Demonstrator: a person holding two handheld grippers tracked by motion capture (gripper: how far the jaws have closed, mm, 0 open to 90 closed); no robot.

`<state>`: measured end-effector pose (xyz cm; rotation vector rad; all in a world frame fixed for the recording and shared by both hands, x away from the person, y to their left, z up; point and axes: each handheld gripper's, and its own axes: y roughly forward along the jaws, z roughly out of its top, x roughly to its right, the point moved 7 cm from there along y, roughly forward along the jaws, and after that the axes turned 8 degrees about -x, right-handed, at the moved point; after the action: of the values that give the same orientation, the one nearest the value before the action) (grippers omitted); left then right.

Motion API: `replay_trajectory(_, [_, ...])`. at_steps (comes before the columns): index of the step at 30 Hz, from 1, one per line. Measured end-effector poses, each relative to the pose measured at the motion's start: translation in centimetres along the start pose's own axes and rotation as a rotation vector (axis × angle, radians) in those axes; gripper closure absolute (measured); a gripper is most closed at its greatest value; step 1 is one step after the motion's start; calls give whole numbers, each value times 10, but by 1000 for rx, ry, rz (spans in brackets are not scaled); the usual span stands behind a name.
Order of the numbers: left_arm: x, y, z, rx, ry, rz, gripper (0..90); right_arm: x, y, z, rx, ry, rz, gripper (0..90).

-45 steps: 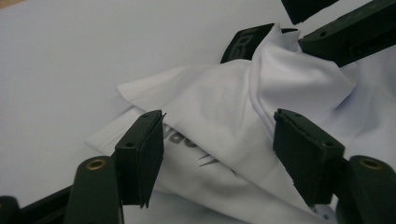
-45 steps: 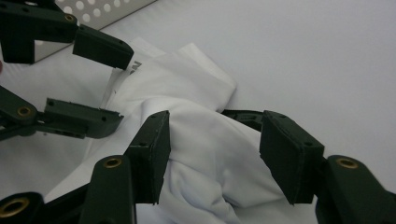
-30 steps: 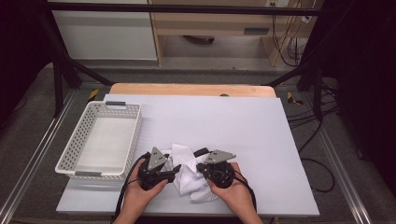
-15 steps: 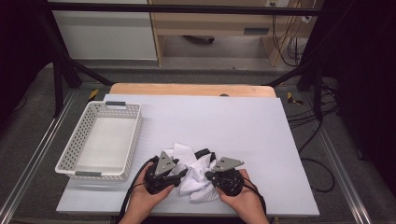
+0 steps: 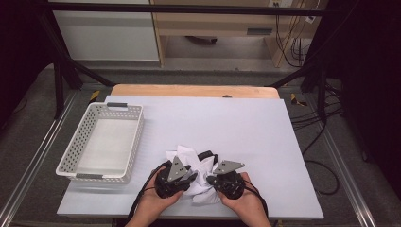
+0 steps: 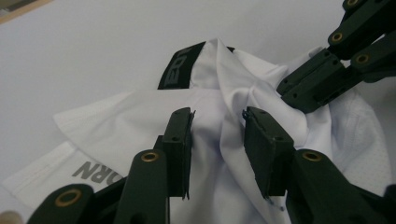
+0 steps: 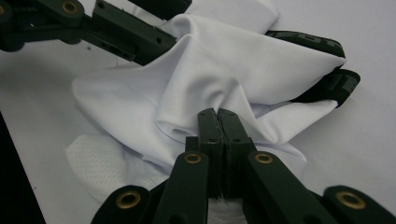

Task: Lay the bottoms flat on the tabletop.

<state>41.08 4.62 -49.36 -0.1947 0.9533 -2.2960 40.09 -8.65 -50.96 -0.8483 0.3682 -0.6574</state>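
Observation:
A crumpled white garment (image 5: 198, 166) with a black lettered waistband (image 6: 180, 70) lies near the table's front edge. My left gripper (image 5: 190, 182) comes at it from the left. Its jaws have just been closing and stand a little apart around a raised fold of the white cloth (image 6: 219, 140), with a gap still showing at each pad. My right gripper (image 7: 217, 116) is shut on another fold of the cloth (image 7: 205, 79), at the garment's right side (image 5: 208, 182). The two grippers face each other across the bunched cloth, their tips close together.
A white perforated basket (image 5: 101, 142) stands empty at the table's left. The table (image 5: 227, 123) is covered with a pale sheet, and a wooden strip (image 5: 194, 90) runs along its far edge. Cables trail from both grippers toward the person.
Both hands have drawn slightly toward the front edge and the left gripper has shifted right into the garment. Its jaws have narrowed around a fold. The cloth is more bunched.

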Motion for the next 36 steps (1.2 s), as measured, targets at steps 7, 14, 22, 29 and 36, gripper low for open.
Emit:
replay_trajectory(7, [5,9,-1,-22,36,-7,686,0,1,0,1,-2,3,892])
replay_trajectory(14, [14,14,-2,-33,18,-96,871,0,0,2,14,-9,3,888])
replay_trajectory(22, [-7,-9,0,23,-88,-97,893,4,-11,6,54,-5,-29,896])
replay_trajectory(29, [-29,-34,1,74,-134,-44,893,27,-28,5,104,51,-81,898])
replay_trajectory(36, [-44,-52,-22,3,-165,-32,893,47,-41,-5,98,111,-96,899])
